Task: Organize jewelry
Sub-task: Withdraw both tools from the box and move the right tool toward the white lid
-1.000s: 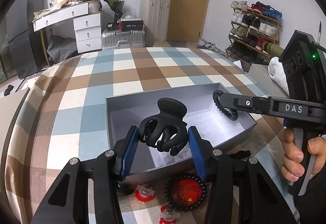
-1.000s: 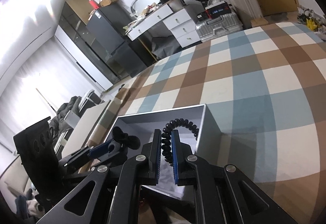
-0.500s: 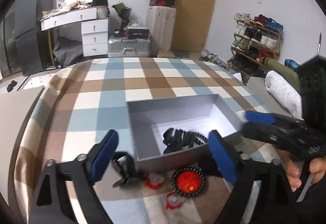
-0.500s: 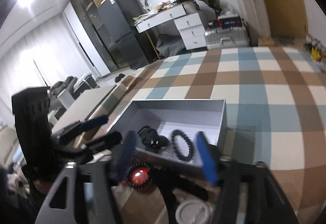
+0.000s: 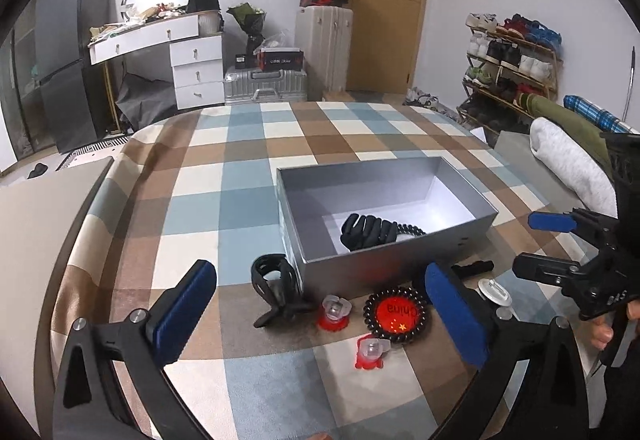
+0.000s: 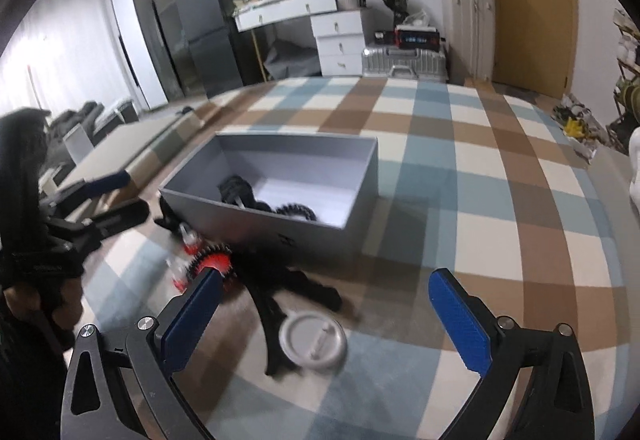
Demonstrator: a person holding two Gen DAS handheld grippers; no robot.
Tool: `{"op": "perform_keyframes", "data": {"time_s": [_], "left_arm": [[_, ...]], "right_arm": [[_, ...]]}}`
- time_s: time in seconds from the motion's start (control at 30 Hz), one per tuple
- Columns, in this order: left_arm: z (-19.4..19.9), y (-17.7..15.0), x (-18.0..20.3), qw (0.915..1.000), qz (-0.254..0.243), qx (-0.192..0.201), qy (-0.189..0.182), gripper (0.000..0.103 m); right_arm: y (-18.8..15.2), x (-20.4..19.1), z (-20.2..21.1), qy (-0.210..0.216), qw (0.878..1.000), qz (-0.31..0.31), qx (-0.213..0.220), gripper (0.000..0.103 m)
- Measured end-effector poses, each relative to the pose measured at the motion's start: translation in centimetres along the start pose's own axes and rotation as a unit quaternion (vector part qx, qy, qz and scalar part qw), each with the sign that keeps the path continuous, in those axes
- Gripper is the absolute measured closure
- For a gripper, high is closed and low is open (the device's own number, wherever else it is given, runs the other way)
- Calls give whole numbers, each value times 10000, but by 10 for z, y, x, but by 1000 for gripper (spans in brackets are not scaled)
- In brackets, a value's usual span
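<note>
A grey open box (image 5: pixel 460 240) (image 6: pixel 280 228) stands on the checked tablecloth. Inside it lie a black claw hair clip (image 5: pixel 366 230) (image 6: pixel 236 188) and a black coil hair tie (image 5: pixel 412 229) (image 6: pixel 298 209). In front of the box lie a second black claw clip (image 5: pixel 276 286), a black bead bracelet around a red badge (image 5: pixel 395 314) (image 6: pixel 214 265), two red-and-clear small pieces (image 5: pixel 335 314) and a white round badge (image 6: pixel 313 340) (image 5: pixel 494 290). My left gripper (image 5: pixel 320 312) is open and empty, pulled back from the box. My right gripper (image 6: pixel 326 314) is open and empty above the white badge.
A black strip-like item (image 6: pixel 280 292) lies by the white badge. The table's left edge (image 5: pixel 100 208) meets a beige surface. Rolled blankets (image 5: pixel 568 160) lie at the right. A dresser, suitcases and a shoe rack stand at the back.
Both grippers opened: the black claw clip and the coil hair tie dropped into the box. Both grippers then drew back and up from the box.
</note>
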State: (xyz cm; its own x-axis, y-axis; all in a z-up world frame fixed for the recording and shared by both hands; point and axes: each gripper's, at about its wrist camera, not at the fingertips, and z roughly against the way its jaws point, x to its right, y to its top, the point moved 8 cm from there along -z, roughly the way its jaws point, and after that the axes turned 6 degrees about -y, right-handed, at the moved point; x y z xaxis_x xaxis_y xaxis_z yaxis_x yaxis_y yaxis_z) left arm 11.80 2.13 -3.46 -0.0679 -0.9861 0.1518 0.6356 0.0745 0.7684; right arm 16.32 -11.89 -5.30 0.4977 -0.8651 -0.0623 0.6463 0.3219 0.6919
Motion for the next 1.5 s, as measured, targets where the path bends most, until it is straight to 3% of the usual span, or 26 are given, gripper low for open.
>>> {"op": "perform_keyframes", "data": {"time_s": [0.37, 0.53, 0.77, 0.97, 1.3, 1.5], "left_arm": [[-3, -8, 4, 9996, -199, -172, 42, 1], [-7, -13, 7, 9994, -229, -267, -2, 1], [-9, -17, 9, 9990, -290, -341, 16, 1], [-9, -17, 4, 9988, -347, -335, 118, 1], [-5, -13, -15, 9996, -19, -199, 183, 1], [-8, -16, -17, 9995, 28, -274, 183, 1]], "right_arm": [[-26, 4, -7, -166, 9968, 585, -527, 0], [-41, 12, -16, -134, 9952, 495, -835, 0], [-42, 7, -20, -108, 9953, 489, -835, 0], [-42, 25, -26, -544, 9937, 310, -934, 0], [-51, 10, -32, -540, 9913, 596, -1042, 0], [-47, 14, -36, -662, 9916, 431, -1025, 0]]}}
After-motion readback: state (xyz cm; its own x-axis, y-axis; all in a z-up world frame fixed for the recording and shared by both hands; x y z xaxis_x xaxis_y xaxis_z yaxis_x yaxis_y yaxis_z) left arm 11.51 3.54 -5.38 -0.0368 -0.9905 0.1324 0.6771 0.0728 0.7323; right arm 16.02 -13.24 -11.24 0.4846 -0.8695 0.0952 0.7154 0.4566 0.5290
